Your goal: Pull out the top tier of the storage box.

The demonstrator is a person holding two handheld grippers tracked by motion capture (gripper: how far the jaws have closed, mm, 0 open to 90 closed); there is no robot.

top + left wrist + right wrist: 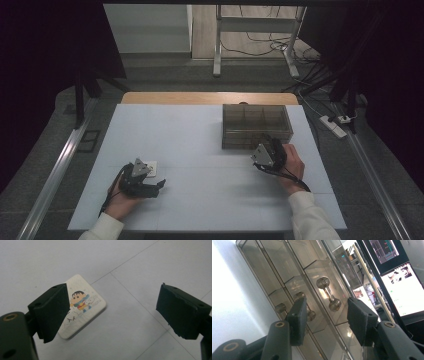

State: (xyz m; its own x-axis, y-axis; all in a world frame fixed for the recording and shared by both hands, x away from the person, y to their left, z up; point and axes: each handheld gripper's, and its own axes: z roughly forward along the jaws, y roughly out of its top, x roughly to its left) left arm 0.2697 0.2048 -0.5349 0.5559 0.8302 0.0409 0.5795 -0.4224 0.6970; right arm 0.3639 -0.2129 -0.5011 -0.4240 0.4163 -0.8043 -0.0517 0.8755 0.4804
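Note:
A white square tile (85, 305) with a cartoon picture lies flat on the white table (200, 150), near its front left (150, 168). My left gripper (112, 307) hovers over it, open wide; one jaw covers the tile's corner and nothing sits between the jaws. In the high view the left gripper (152, 179) is just beside the tile. My right gripper (267, 142) is at the front wall of a smoky clear compartment box (256, 125). Its jaws (325, 307) are open and empty, close to the box wall (262, 270). A small metal dumbbell-shaped piece (328, 293) shows through the plastic.
The box stands at the back right of the table. A wooden edge (210, 98) runs behind the white top. Beyond it are a desk frame (218, 45) and cables on the floor. Lit monitors (402, 287) appear past the box in the right gripper view.

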